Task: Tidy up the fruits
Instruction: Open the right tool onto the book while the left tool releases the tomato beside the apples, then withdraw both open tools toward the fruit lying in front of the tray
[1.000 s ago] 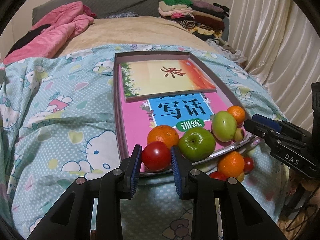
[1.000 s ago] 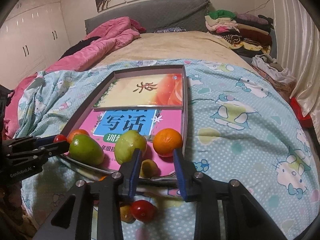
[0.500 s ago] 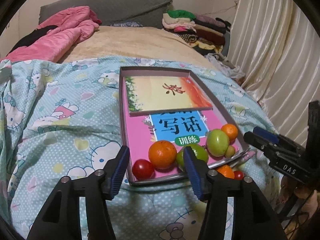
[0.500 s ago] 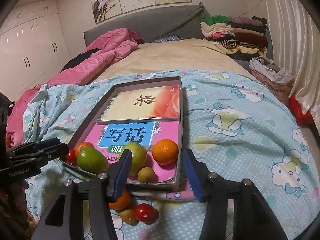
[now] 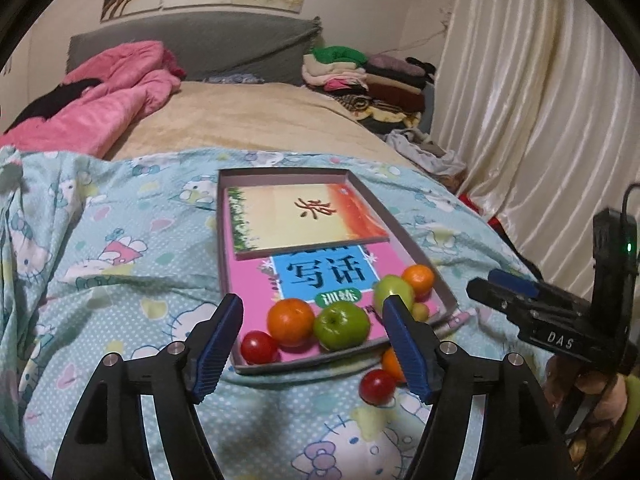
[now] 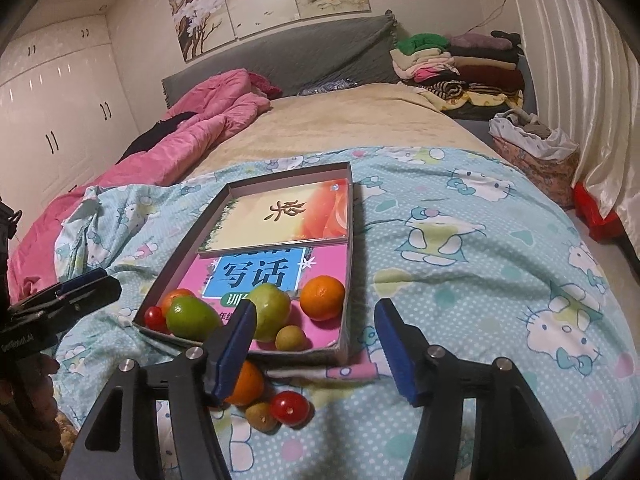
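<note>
A shallow grey box (image 5: 228,264) (image 6: 347,264) with books in it lies on the bed. At its near end sit a red tomato (image 5: 259,347), an orange (image 5: 291,321), a green apple (image 5: 341,325), a second green fruit (image 6: 270,310), a second orange (image 6: 322,297) and a small brown fruit (image 6: 291,337). On the cover in front of the box lie an orange (image 6: 245,383), a red tomato (image 6: 289,408) and a small brown fruit (image 6: 262,416). My left gripper (image 5: 316,350) is open and empty, back from the box. My right gripper (image 6: 316,354) is open and empty above the loose fruits.
A pink pen (image 6: 352,371) lies by the box's near corner. A pink quilt (image 6: 192,136) is at the far left, folded clothes (image 6: 452,64) at the head of the bed. Curtains (image 5: 532,120) hang on the right.
My left gripper has let go of the red tomato, which now lies in the box, and has opened wide and drawn back. My right gripper has opened and drawn back too.
</note>
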`<state>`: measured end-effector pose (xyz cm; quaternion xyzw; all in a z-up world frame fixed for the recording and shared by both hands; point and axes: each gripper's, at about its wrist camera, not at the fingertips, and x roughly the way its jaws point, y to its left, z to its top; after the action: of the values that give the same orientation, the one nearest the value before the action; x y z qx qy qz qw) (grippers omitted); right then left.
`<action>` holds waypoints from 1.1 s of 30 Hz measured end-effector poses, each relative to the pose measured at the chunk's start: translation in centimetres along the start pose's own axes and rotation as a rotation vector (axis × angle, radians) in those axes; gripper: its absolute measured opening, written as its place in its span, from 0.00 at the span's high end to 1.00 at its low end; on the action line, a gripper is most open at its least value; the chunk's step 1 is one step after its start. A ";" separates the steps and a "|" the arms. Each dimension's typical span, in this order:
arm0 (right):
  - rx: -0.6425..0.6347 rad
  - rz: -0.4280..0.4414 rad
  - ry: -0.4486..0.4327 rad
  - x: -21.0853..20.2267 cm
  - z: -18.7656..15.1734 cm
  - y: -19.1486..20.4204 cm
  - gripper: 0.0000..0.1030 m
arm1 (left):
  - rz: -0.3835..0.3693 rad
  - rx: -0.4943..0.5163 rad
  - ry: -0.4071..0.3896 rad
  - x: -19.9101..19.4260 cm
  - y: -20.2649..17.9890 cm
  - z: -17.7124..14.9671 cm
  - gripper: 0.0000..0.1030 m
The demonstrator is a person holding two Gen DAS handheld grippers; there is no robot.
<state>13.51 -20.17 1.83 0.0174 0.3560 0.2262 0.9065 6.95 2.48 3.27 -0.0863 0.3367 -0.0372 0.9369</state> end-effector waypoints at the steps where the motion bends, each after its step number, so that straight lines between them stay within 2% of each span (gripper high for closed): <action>1: 0.002 0.000 -0.002 -0.2 0.0 0.0 0.40 | -0.001 0.014 0.003 -0.1 -0.4 -0.1 0.28; 17: -0.036 -0.004 0.047 -0.7 -1.2 1.5 0.37 | -0.037 0.076 0.083 0.6 -2.8 -2.0 0.28; 21: -0.043 -0.001 0.083 -0.3 -1.6 1.9 0.37 | -0.038 0.094 0.124 1.3 -3.2 -2.6 0.28; 27: -0.065 -0.021 0.169 1.0 -2.6 2.5 0.36 | -0.060 0.062 0.204 2.7 -2.7 -3.4 0.28; 33: -0.075 -0.040 0.219 1.8 -3.4 2.6 0.36 | -0.063 0.049 0.238 3.5 -2.5 -3.9 0.28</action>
<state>11.37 -17.54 -1.35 -0.0483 0.4445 0.2216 0.8666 7.14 -0.96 -1.36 -0.0688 0.4416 -0.0849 0.8905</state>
